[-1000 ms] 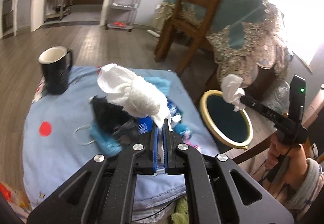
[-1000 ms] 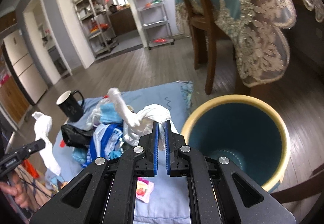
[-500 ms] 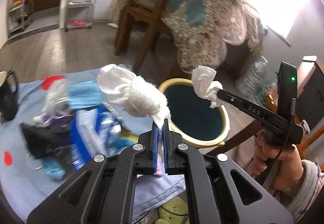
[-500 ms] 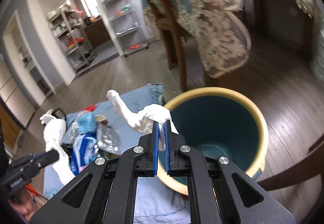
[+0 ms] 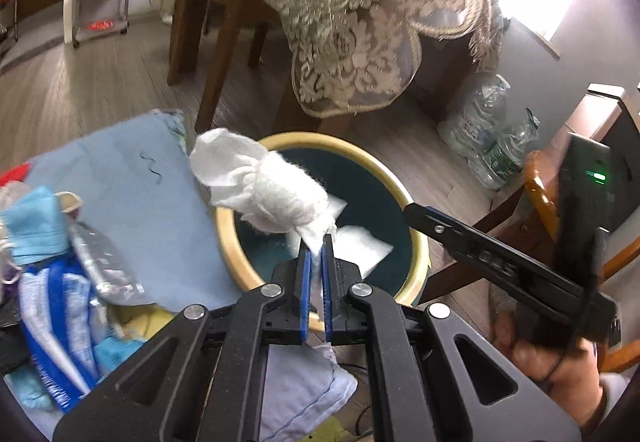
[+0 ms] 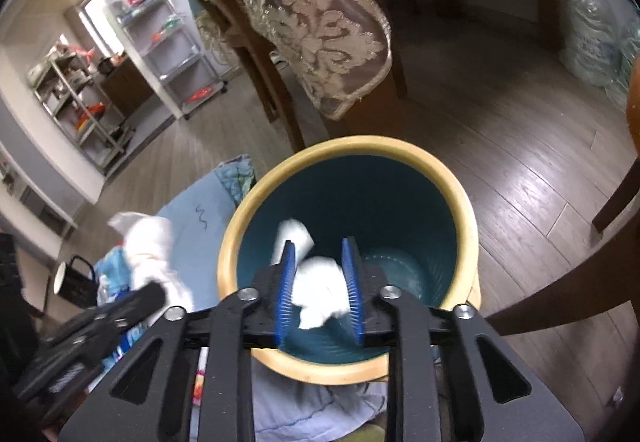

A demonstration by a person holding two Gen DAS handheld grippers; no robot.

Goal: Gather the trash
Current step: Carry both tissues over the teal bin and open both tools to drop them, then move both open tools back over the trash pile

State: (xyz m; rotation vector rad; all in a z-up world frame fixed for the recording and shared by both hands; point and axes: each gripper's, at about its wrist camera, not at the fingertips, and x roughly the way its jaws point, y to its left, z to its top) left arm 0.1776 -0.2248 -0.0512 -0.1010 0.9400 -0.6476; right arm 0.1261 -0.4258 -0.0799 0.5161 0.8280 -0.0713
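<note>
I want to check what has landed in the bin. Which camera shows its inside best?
The right wrist view: it looks almost straight down into the bin, showing its teal walls, ribbed bottom and white tissue between the opening right tongs. The left wrist view sees the bin obliquely, partly behind the wad it holds.

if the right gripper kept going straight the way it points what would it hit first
Probably the white tissue dropping between its opening jaws; the right gripper points into the teal bin, so past it, the bin's inside. Depth is unclear.
</note>
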